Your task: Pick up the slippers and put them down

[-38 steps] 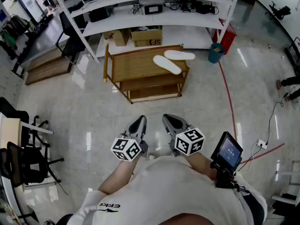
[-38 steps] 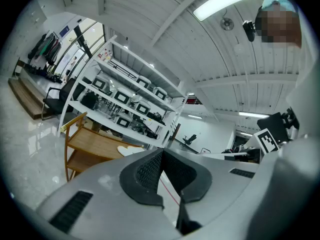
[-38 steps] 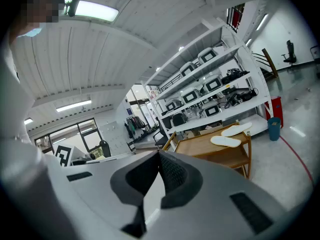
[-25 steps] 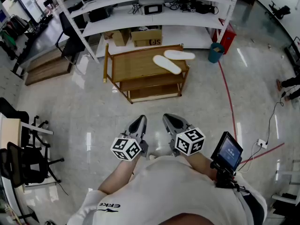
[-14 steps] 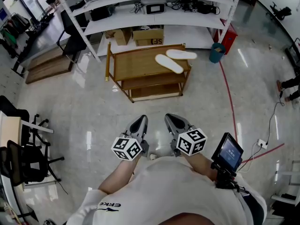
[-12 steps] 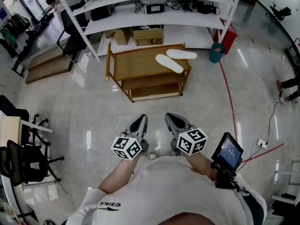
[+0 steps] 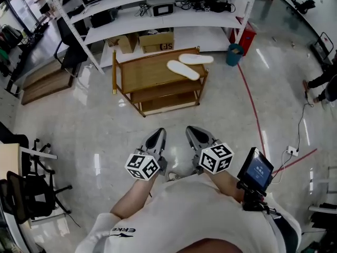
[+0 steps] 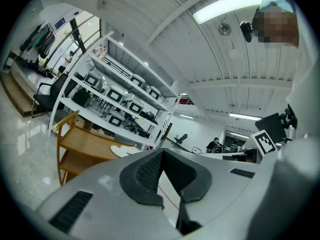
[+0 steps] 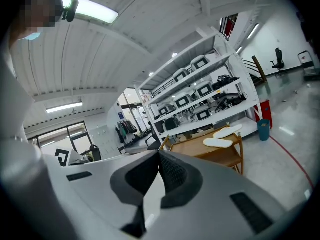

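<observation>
The person stands on the shiny floor, well apart from the wooden cart, holding both tools low in front of the body. The left gripper has its jaws pressed tight together with nothing between them. The right gripper is the same, jaws closed and empty. Both point out toward the cart.

The two white slippers lie on the cart's top surface, at its right end as the person faces it. They sit side by side and very close together. From this far off I can't tell whether they touch, or which way up they lie. Behind the cart runs a long white shelving rack loaded with equipment, and a blue bin stands on the floor near the cart's right corner.

To my eye nothing of the task has begun; this is the approach, before any reach. The next move calls for walking up to the cart, then opening the jaws wide enough to take a slipper by its edge. The slippers look flat and thin on the surface. I'd judge the grab needs a low, shallow angle, or the jaws may only push them along the wood.
</observation>
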A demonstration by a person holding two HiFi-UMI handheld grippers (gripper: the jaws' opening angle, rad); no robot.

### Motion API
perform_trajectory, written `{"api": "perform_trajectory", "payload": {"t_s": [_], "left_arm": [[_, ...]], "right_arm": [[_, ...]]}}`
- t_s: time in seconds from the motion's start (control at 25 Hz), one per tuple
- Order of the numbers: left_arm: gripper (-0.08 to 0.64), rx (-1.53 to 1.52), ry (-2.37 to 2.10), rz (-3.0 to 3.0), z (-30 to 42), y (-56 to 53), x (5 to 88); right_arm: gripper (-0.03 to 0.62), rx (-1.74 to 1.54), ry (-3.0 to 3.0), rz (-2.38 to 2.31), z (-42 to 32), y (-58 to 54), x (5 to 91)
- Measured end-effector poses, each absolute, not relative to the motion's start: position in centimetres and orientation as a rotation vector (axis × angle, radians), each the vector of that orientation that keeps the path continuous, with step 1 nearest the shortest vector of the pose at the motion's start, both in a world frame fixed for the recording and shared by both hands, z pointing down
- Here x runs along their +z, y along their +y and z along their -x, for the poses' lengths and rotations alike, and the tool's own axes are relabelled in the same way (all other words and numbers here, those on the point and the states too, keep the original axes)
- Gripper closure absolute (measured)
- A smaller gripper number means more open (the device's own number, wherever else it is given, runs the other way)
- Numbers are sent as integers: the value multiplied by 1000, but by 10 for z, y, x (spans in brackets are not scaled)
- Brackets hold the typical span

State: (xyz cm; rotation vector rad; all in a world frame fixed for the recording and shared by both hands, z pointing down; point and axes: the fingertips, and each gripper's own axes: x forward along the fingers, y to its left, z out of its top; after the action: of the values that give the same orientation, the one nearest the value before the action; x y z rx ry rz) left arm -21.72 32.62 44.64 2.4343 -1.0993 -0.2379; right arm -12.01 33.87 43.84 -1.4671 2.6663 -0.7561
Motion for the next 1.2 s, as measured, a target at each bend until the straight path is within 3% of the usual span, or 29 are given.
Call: {"api": "perform_trajectory", "payload": {"t_s": [0.6, 1.2], "left_arm": [[556, -213, -1039, -2437, 166, 282, 454], [556, -209, -998, -2462, 10, 204, 440]], "right_arm": [[588, -764, 2581, 1551, 62, 302, 442], [588, -789, 2520, 1544, -89, 230, 434]]}}
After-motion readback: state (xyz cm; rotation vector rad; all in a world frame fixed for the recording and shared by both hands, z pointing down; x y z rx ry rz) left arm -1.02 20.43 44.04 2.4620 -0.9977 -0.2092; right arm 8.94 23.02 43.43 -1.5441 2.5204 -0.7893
